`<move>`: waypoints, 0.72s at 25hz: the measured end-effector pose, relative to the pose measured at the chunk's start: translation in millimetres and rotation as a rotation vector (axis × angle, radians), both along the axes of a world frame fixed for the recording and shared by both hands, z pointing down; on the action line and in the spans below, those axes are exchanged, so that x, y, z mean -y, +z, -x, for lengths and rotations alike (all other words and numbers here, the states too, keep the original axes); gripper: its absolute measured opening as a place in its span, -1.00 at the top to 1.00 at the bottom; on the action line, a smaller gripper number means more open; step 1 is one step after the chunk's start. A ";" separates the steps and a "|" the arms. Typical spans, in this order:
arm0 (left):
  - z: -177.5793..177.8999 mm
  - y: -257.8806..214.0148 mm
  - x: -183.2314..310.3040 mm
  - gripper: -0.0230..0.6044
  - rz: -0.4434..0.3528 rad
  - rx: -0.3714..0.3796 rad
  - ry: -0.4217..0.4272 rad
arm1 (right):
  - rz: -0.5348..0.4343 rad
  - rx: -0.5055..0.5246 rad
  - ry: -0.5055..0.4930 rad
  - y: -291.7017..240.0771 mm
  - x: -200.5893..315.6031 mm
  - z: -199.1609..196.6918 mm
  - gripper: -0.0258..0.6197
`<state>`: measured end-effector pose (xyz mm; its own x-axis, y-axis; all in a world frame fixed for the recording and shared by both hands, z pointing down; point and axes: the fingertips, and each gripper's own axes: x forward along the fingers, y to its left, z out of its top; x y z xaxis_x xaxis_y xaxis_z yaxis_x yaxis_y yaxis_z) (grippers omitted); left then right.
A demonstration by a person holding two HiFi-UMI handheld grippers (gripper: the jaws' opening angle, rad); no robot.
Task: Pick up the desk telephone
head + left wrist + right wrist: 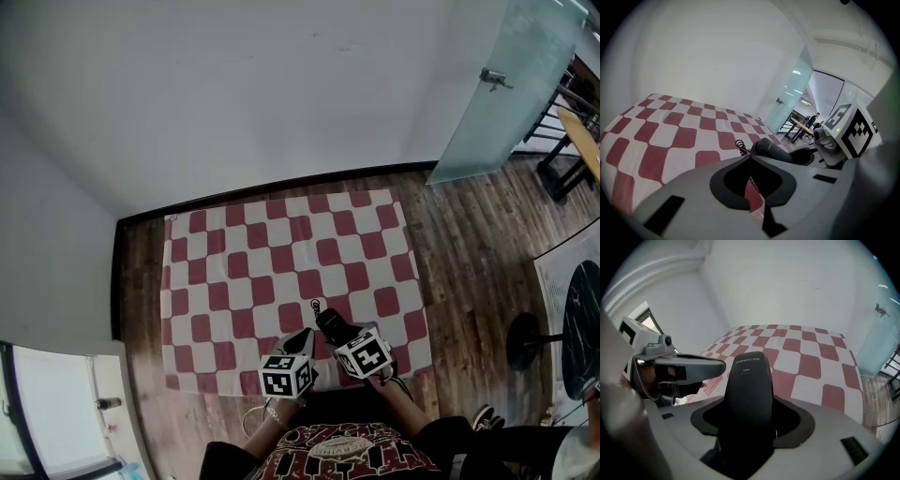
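Observation:
A black telephone handset (749,390) stands up between the jaws of my right gripper (752,420), which is shut on it. In the head view the handset (331,324) sticks out ahead of the right gripper (341,337), low over the near edge of the cloth, and its coiled cord (316,305) shows at its tip. My left gripper (302,339) is right beside it on the left, jaws together and nothing held. The left gripper view shows its jaws (751,161) meeting at the tips, with the handset (772,149) and cord (740,145) just beyond. No telephone base is in view.
A red-and-white checked cloth (281,272) covers the wooden floor (469,253) against a white wall. A frosted glass door (506,84) stands at the back right. A round dark stand (530,342) is on the floor at the right. My knees are at the bottom edge.

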<state>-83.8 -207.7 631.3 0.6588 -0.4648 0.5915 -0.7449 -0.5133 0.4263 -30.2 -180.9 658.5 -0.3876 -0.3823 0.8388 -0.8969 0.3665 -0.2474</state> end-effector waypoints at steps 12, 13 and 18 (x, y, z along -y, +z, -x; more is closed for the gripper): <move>1.4 7.7 -1.2 0.90 0.012 0.022 0.003 | -0.013 0.010 -0.018 -16.9 -4.0 2.5 0.02; 1.7 8.4 -1.2 0.90 0.013 0.023 0.003 | -0.015 0.008 -0.022 -18.9 -4.0 3.2 0.02; 3.2 10.8 -1.2 0.90 0.016 0.031 0.001 | -0.018 0.007 -0.039 -28.8 -6.0 6.6 0.02</move>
<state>-87.0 -206.5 642.1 0.6403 -0.4544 0.6193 -0.7575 -0.5072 0.4110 -36.8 -174.9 629.7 -0.4083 -0.3818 0.8292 -0.8800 0.4059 -0.2465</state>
